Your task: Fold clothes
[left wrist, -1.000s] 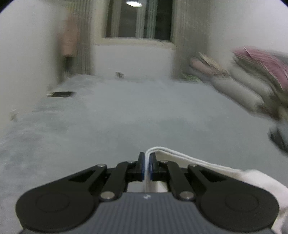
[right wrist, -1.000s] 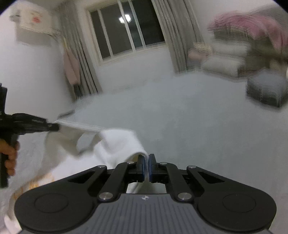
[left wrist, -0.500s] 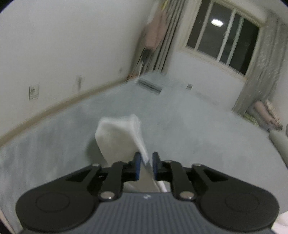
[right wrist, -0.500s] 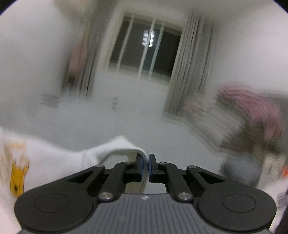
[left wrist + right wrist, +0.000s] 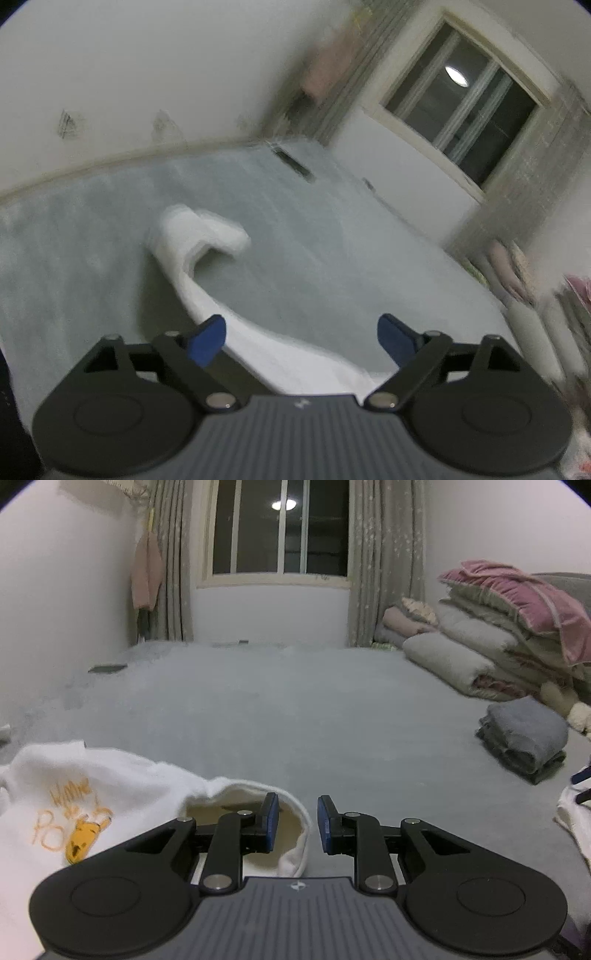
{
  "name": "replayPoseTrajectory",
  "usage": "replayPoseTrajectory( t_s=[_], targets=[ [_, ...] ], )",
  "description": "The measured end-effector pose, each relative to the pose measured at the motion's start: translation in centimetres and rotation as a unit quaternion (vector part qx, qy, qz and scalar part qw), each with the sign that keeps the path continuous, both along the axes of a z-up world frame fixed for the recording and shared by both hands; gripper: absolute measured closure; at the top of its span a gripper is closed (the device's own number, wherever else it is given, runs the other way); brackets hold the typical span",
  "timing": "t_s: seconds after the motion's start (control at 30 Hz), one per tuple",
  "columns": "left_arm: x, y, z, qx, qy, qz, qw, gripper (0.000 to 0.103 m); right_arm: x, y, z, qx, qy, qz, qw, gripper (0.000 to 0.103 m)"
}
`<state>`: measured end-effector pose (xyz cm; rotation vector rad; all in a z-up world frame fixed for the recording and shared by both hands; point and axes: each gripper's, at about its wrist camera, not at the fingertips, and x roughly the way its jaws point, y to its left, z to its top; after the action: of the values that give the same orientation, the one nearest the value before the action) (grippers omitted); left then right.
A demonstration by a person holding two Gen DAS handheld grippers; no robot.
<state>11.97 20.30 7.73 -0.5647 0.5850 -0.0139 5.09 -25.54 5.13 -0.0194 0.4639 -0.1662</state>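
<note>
Both tongs have just been opening. The left tongs [image 5: 301, 334] stand spread wide with nothing pinched, the white shirt [image 5: 192, 240] lying loose on the grey bed [image 5: 332, 240] ahead and below them. The right tongs [image 5: 295, 821] are slightly parted, the shirt's cuff [image 5: 295, 834] slack between the pads. Judgement: shirt laid out and released, not yet folded; a folded grey garment [image 5: 524, 738] sits well off to the right.

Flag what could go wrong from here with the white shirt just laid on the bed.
1. The sleeve stands curled up off the grey bed cover; it may flop back and spoil the fold.
2. On the right hand-held gripper, jaws just opening, a cuff drapes between the pads; pulling back could drag the white shirt.
</note>
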Motion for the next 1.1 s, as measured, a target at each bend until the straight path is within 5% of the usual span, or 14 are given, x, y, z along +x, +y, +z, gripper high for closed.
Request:
replayPoseTrajectory(
  t_s=[0.2, 0.4, 0.67, 0.97, 1.1],
  targets=[
    [-5.4, -5.6, -2.7, 0.023, 0.061, -0.092, 0.9936, 0.013, -0.8, -0.7, -0.1, 0.068, 0.024, 0.066, 0.995, 0.066],
    [-12.4, -6.8, -4.5, 0.033, 0.071, -0.093, 0.9926, 0.016, -2.3, -1.1, -2.2, 0.137, 0.075, 0.091, 0.984, 0.066],
    [-18.7, -6.8, -4.0, 0.056, 0.064, -0.109, 0.9904, 0.017, -10.3, -1.3, -1.9, 0.225, 0.08, 0.101, 0.966, 0.066],
    [-20.4, -8.6, -6.0, 0.087, 0.076, -0.121, 0.9859, 0.019, -13.9, 1.2, -3.8, 0.158, 0.176, 0.106, 0.966, 0.063],
    [-20.3, -8.6, -6.4, 0.082, 0.073, -0.123, 0.9863, 0.074, -14.9, 1.6, -4.1, 0.138, 0.179, 0.121, 0.967, 0.062]
  ],
)
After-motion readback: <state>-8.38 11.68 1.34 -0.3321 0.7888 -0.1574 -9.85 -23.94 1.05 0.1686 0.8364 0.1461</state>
